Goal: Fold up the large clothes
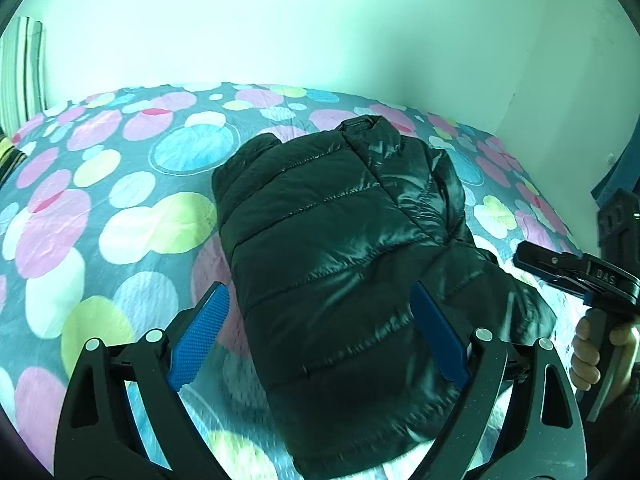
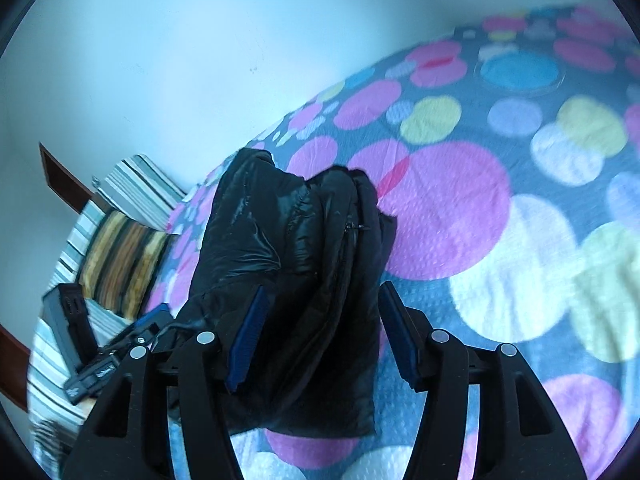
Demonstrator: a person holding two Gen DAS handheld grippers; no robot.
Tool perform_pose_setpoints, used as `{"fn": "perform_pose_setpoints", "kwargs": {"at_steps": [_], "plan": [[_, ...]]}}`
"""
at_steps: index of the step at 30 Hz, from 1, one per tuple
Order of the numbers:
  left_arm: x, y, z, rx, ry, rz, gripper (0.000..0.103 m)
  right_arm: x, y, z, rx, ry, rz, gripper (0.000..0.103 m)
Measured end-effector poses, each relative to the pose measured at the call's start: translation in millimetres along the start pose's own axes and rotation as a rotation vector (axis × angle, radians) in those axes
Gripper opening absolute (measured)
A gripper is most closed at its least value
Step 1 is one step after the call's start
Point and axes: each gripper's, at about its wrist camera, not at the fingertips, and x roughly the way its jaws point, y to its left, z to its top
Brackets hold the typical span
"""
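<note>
While both tilt down over the folded jacket (image 1: 340,248), left gripper (image 1: 320,332) and right gripper (image 2: 320,336) hold jaws apart.

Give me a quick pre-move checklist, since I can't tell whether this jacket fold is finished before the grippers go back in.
1. Black puffer jacket folded into a compact bundle: ok, sleeves look tucked in.
2. Jacket resting fully on the polka-dot bedspread: ok.
3. Left gripper free of fabric: ok, jaws wide apart with nothing pinched.
4. Right gripper free of fabric: ok, pads apart, jacket not clamped.
5. Collar lying flat: not ok, it stands up at the far end.
6. Underside layers even: cannot tell, hidden.
</note>
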Motion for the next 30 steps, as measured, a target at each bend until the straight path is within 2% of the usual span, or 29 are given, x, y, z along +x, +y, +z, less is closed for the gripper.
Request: {"fn": "perform_pose_setpoints", "kwargs": {"at_steps": [4,7,10,14,15,24,30], "plan": [[-23,-12,-7,0.003,-0.027,0.064,0.092,-25,20,-6,-0.063,-0.055,-0.084,0.058],[-37,-21,-13,0.001,-0.043,0.11,0.092,-43,33,-12,-0.091,-0.095,-0.143,0.067],[-51,-28,-19,-0.017,-0.069,0.136,0.092,-60,49,-20,-0.152,-0.132,-0.215,0.068],[-67,-38,-27,-0.034,-0.093,0.168,0.094,-72,67,-30,-0.232,-0.172,-0.298,0.075],[-70,-41,-29,-0.034,-0.099,0.181,0.097,-75,72,-33,-0.25,-0.179,-0.309,0.075],[-92,-57,-43,-0.025,-0.146,0.264,0.097,-86,90,-54,-0.321,-0.216,-0.379,0.077],[-99,-62,-52,-0.042,-0.157,0.303,0.097,-92,92,-62,-0.315,-0.224,-0.385,0.077]]}}
